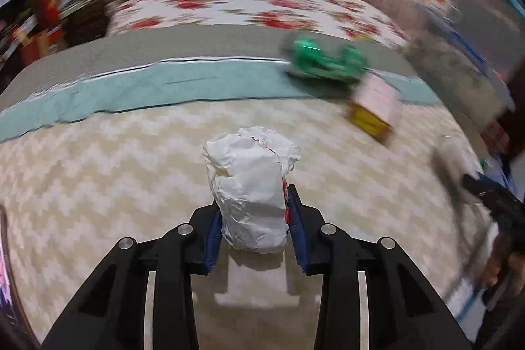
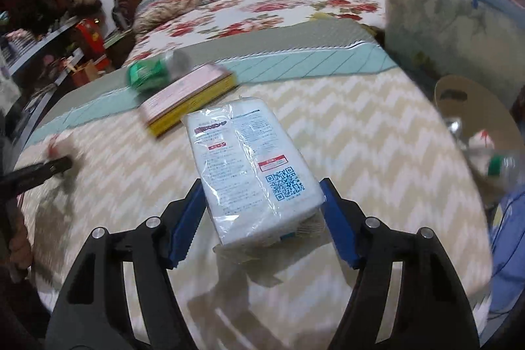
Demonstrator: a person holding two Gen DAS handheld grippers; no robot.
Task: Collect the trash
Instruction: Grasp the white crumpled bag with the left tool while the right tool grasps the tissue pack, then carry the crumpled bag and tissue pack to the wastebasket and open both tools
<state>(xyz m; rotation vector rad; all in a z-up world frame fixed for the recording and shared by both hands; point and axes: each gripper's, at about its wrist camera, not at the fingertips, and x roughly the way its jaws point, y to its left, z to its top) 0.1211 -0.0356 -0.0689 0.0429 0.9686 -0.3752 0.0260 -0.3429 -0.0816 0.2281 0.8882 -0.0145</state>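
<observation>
Trash lies on a bed covered with a cream zigzag blanket (image 1: 98,169). Landmark: the teal strip (image 1: 164,87) across the blanket's far edge.

Left gripper (image 1: 254,218): narrow, blue pads pressed on both sides of a crumpled white paper wad (image 1: 251,186) with red marks. The wad stands upright on the blanket, nearer than the teal strip.

Right gripper (image 2: 262,212): medium-wide, jaws on either side of a white plastic-wrapped pack (image 2: 249,166) printed with blue text and a QR code. The pads flank the pack's near end; whether they press on it cannot be told. The pack sits nearer than the teal strip.

A green wrapper (image 2: 147,72) lies on the teal strip. A pink-and-yellow box (image 2: 187,97) lies just beside the wrapper, overlapping the strip's near edge. Both are blurred.
</observation>
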